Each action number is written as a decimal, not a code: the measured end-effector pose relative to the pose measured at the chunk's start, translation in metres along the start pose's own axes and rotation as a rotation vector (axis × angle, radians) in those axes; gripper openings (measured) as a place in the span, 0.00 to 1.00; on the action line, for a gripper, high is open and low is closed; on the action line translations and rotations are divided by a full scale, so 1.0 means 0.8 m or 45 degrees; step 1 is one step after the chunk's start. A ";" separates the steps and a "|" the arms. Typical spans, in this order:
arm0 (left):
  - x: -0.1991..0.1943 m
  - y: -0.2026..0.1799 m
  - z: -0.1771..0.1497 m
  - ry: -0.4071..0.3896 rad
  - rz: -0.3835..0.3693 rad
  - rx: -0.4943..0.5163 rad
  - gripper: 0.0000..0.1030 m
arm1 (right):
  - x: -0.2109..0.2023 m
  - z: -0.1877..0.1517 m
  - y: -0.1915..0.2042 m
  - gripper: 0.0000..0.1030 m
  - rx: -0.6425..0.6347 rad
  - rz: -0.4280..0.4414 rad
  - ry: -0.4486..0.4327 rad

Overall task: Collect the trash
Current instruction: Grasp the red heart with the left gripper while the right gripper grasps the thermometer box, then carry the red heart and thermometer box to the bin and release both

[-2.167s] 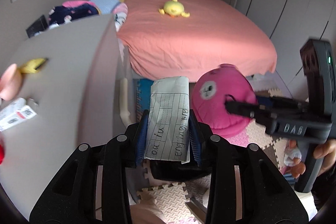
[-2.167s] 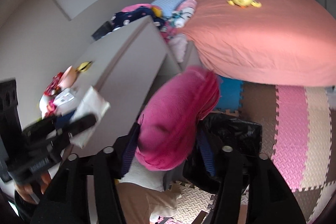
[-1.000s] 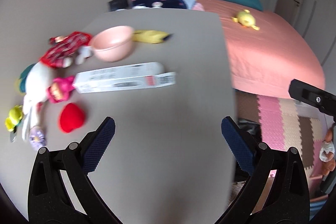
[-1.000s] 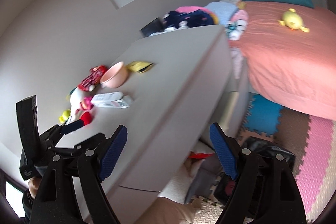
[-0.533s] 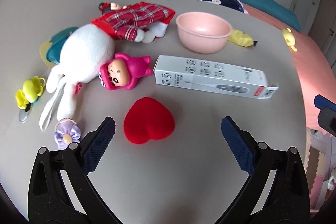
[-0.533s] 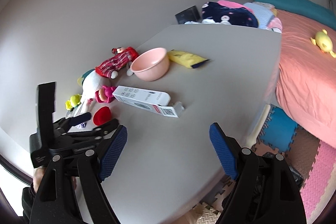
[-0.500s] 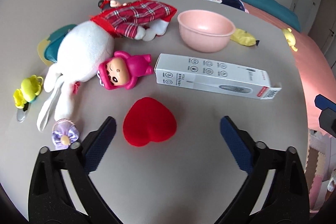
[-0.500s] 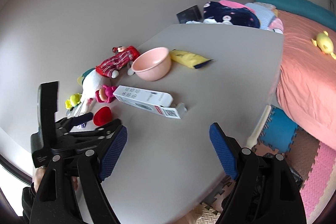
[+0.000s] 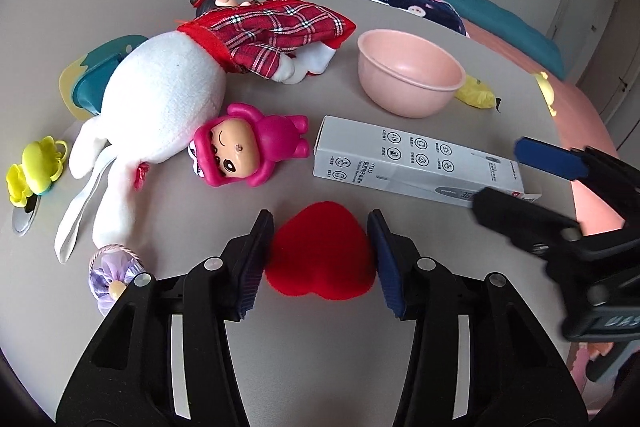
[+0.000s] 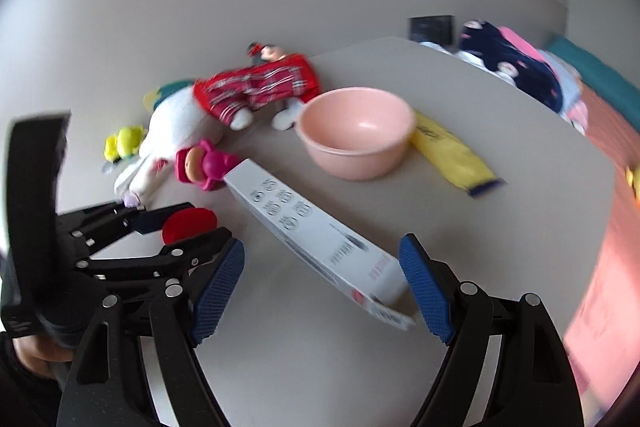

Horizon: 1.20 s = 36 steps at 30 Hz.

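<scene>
The left tongs (image 9: 320, 259) sit low over the grey surface (image 9: 320, 367) w/ the flat red heart-shaped felt pad (image 9: 320, 259) between the 2 blue ribbed pads (image 9: 252, 267). The jaws have just been closing in on it; the pads stand at the heart's edges, but I can't tell if they press yet, so no firm grip to report. Straddling it flat like that looks meant to pinch it by its sides, since it lies too thin to catch from above.

The right tongs (image 10: 320, 287) are wide open, holding nothing. The near end of the long white cardboard box w/ printed icons (image 10: 312, 235) lies between the 2 pads, close to the right one, not pinched. The box lies diagonally across the surface, so the tongs come at its short end, prob. to clamp across the narrow width.

Both look like the trash picks here; the yellow crinkled plastic wrapper (image 10: 452, 155), just behind the pink plastic bowl (image 10: 356, 143), is likely another. The white plush rabbit (image 9: 160, 103), the small pink hooded doll (image 9: 244, 151) & the red plaid-dressed doll (image 9: 276, 31) lie bunched along the wall side, touching each other, apart from the 2 targets.
</scene>
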<state>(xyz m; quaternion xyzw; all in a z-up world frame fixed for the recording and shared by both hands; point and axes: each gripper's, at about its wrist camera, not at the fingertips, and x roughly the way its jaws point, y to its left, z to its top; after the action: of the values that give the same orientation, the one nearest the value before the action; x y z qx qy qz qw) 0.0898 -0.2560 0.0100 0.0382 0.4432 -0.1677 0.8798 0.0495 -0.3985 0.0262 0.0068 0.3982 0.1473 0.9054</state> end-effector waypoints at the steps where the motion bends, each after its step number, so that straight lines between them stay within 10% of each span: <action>1: 0.000 0.001 0.000 0.000 0.020 -0.006 0.47 | 0.008 0.003 0.005 0.76 -0.022 -0.005 0.014; 5: -0.002 0.008 0.000 -0.004 0.018 -0.018 0.47 | 0.036 0.013 -0.002 0.66 -0.019 -0.042 0.084; 10: 0.000 -0.002 0.000 -0.008 0.046 0.028 0.47 | 0.039 0.000 0.006 0.28 -0.110 -0.021 0.143; 23: -0.045 -0.049 -0.022 -0.063 0.051 0.097 0.47 | -0.075 -0.030 -0.003 0.28 0.080 0.121 -0.057; 36: -0.096 -0.253 -0.065 -0.087 -0.199 0.405 0.47 | -0.221 -0.158 -0.117 0.28 0.343 -0.025 -0.146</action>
<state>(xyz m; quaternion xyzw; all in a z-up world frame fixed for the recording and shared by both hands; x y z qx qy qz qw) -0.0589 -0.4152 0.0556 0.1367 0.3825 -0.3047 0.8615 -0.1302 -0.5496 0.0549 0.1328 0.3623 0.0831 0.9188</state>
